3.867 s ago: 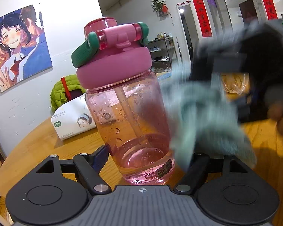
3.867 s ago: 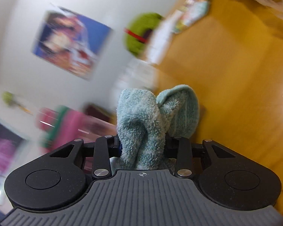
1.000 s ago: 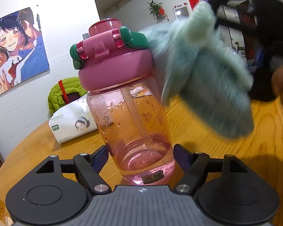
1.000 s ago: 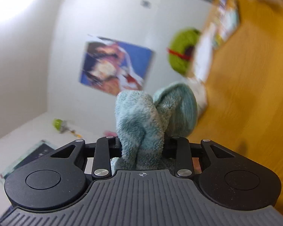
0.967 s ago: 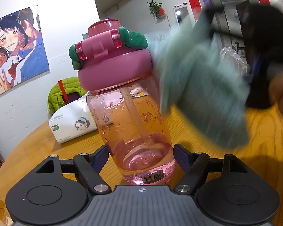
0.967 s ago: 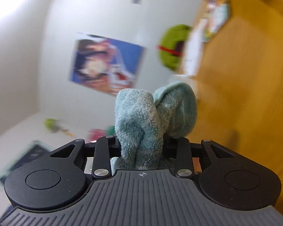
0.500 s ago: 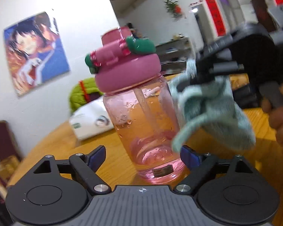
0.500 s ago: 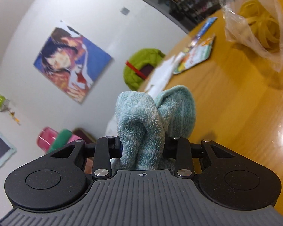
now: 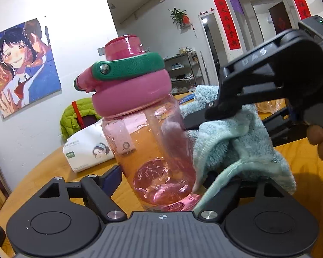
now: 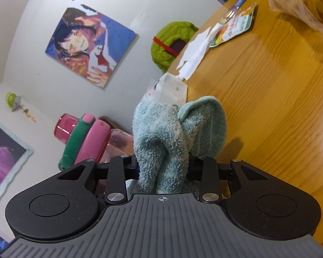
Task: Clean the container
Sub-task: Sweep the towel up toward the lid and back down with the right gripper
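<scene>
The wooden table carries the pink bottle, which stands upright between the spread, released jaws of the left gripper. From the right, the right gripper, clenched on the teal cloth, presses it against the bottle's side, lower than one second ago.

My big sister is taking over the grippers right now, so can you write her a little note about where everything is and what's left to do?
Left gripper: fingers on either side of the pink bottle's base; whether they actually squeeze it I cannot tell.
Right gripper: shut on the teal towel.
The bottle stands tilted on the wooden table, lid on. The towel presses against the bottle's right side.
Done: towel is at the bottle. How much is already wiped I cannot tell.
Left: probably wipe all round, including the lid, then set the bottle upright.
</scene>
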{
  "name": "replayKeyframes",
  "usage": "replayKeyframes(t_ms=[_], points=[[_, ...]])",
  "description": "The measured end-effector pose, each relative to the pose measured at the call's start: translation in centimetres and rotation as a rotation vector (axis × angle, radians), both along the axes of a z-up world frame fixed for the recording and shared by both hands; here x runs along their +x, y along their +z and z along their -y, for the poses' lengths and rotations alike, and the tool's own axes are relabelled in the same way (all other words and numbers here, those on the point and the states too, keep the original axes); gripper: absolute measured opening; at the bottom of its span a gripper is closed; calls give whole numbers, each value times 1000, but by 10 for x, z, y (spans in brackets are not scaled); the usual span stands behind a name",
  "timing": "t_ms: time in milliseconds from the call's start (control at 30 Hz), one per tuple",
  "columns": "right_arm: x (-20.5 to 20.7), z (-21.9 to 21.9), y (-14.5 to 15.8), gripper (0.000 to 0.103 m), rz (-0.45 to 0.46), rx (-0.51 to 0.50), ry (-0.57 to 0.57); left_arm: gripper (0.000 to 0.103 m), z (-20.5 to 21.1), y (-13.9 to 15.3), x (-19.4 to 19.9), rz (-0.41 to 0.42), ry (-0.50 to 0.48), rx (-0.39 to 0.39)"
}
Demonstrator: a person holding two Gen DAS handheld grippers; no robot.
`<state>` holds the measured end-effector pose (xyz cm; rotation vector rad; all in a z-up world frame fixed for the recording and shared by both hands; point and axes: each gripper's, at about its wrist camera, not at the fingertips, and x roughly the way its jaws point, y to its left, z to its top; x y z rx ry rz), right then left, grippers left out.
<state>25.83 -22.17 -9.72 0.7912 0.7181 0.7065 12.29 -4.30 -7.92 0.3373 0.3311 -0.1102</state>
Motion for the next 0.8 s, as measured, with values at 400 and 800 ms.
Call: replayKeyframes(t_ms=[400,800], points=[[-8,26,0,35,97,358,-47,76,-7,4,7,3,3,14],[0,-4,-7,37,-26,-83,-43,76,-11,6,10,2,2,17]])
